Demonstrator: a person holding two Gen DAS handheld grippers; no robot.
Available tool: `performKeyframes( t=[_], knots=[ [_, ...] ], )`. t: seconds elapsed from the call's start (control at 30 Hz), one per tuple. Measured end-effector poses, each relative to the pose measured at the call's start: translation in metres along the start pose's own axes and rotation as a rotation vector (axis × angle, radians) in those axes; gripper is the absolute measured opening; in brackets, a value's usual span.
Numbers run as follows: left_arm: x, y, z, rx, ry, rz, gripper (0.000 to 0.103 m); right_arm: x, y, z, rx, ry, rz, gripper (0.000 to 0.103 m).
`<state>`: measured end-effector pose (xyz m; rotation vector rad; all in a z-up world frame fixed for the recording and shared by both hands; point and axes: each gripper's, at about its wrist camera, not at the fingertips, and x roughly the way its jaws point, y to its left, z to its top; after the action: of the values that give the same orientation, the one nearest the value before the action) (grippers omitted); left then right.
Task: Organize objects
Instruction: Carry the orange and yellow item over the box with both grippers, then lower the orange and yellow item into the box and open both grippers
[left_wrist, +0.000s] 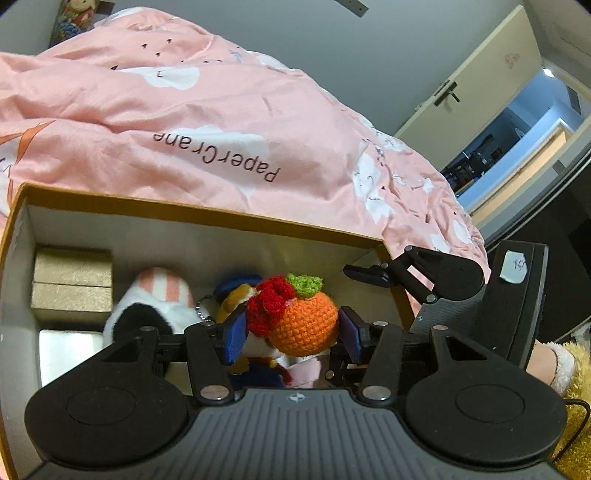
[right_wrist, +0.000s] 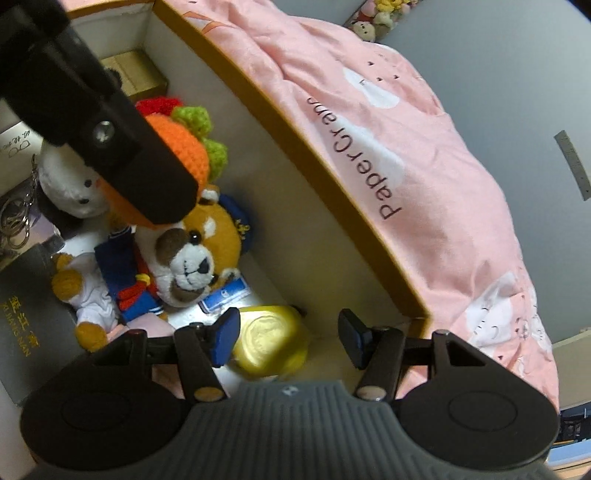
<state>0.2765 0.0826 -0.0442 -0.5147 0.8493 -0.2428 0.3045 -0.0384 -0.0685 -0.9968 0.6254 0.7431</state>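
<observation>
Crocheted orange (left_wrist: 306, 323) between left gripper (left_wrist: 293, 334) pads.

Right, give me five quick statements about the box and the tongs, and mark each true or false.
1. The left tongs grip a crocheted orange. True.
2. The right tongs are shut on the gold coin. False: they are open and hold nothing; the coin lies in the box beneath them.
3. A plush dog in a blue sailor outfit lies inside the box. True.
4. The bedcover behind the box is plain blue. False: it is pink with white clouds and the words PaperCrane.
5. The crocheted orange has a green leafy top and a red knitted piece beside it. True.
</observation>
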Motion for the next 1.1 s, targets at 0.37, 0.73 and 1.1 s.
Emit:
performKeyframes(
  t=[0.37, 0.73, 1.1],
  knots=[
    [0.019, -0.031, 0.0, 0.135, 0.043, 0.022, 0.06, -0.084, -0.036, -0.036, 0.465, -0.223, -0.12, 0.06],
    [0.067, -0.04, 0.005, 0.169, 0.139, 0.016, 0.06, -0.081, -0.049, -0.077, 0.87, -0.225, -0.136, 0.056],
    [0.073, -0.033, 0.003, 0.229, 0.178, 0.143, 0.059, -0.065, -0.039, -0.08, 0.845, -0.221, -0.116, 0.056]
  ],
)
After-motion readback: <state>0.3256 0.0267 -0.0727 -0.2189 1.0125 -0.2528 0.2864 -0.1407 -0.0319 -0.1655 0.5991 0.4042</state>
